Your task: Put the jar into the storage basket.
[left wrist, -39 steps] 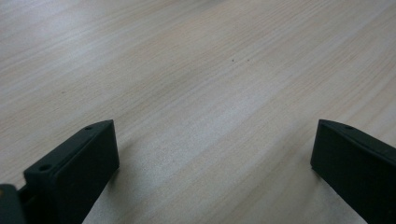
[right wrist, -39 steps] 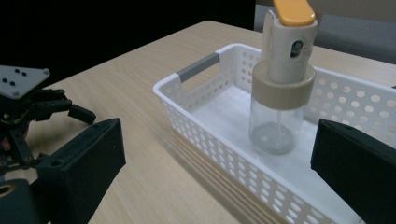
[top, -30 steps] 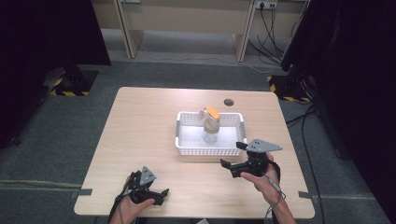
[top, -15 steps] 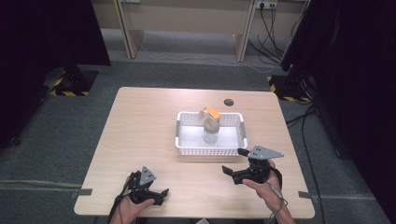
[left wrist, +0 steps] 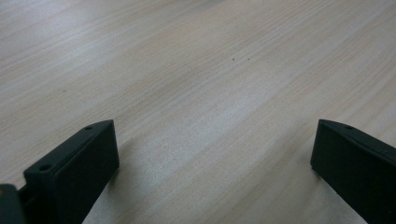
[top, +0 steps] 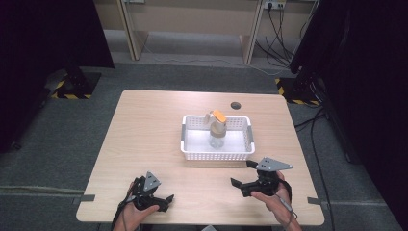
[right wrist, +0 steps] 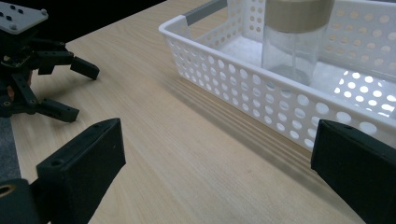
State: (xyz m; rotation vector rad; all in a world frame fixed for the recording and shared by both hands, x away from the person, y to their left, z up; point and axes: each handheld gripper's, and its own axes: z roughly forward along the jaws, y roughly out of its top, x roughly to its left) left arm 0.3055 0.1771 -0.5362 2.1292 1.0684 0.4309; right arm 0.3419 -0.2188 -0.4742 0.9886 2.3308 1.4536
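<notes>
High view, lower left of the frame: the left claw (top: 161,198) sits low over the bare table (top: 144,130), its jaws spread wide with nothing between them. In the middle of the frame a white perforated basket (top: 191,149) holds a clear jar (top: 216,137), upright, with a tan lid and an orange tab on top. At lower right the right claw (top: 244,174) is also spread wide and empty, near the basket's front wall and pointing toward it. The step in hand looks like a reach for the jar. To do it well, I would raise the right claw above the basket rim, square its jaws to the jar's glass body below the lid, and close gently so the jar stays upright.
</notes>
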